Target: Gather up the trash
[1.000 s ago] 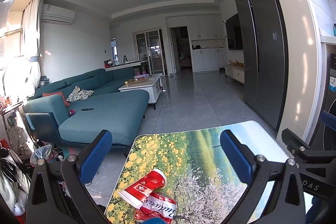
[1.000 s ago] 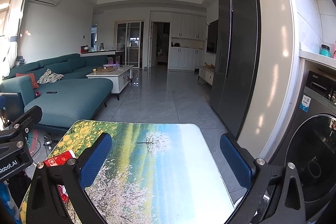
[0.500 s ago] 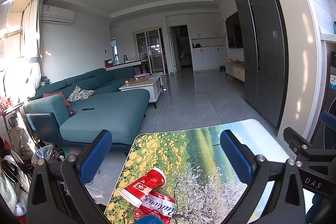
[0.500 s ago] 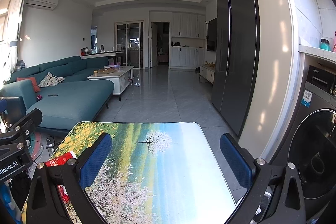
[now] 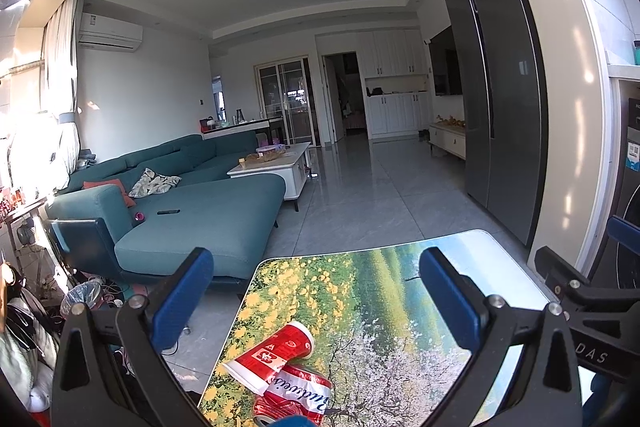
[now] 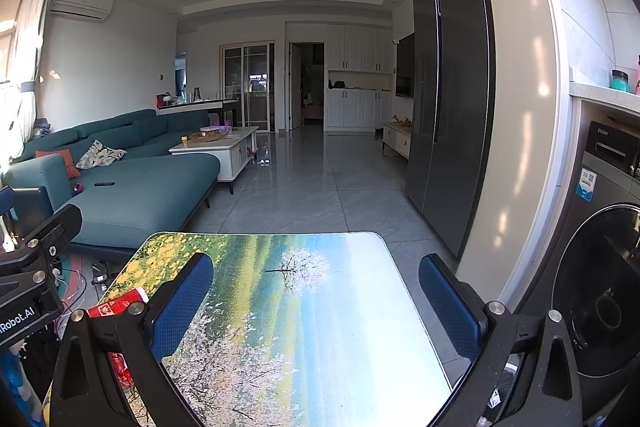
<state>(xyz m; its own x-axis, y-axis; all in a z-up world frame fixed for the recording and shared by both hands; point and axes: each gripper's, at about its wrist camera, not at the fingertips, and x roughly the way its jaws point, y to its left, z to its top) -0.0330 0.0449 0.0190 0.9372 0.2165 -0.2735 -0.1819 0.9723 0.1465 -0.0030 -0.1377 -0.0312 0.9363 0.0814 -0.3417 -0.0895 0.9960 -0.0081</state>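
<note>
A red paper cup (image 5: 276, 353) lies on its side on the picture-printed table (image 5: 380, 307), near its left edge. A crushed red Budweiser can (image 5: 296, 393) lies right beside it, touching it. My left gripper (image 5: 316, 293) is open and empty, held above the table behind the cup and can. My right gripper (image 6: 316, 297) is open and empty over the middle of the table (image 6: 320, 327). In the right wrist view the cup (image 6: 116, 305) shows partly behind the left finger.
A teal sofa (image 5: 192, 203) stands left beyond the table, with a bagged bin (image 5: 82, 297) and clutter on the floor beside it. A dark fridge (image 6: 448, 87) and a washing machine (image 6: 600, 267) stand at the right. Tiled floor stretches ahead.
Both views have shifted slightly; the table, cup and can sit a little higher in view. Both grippers stay open and empty.
</note>
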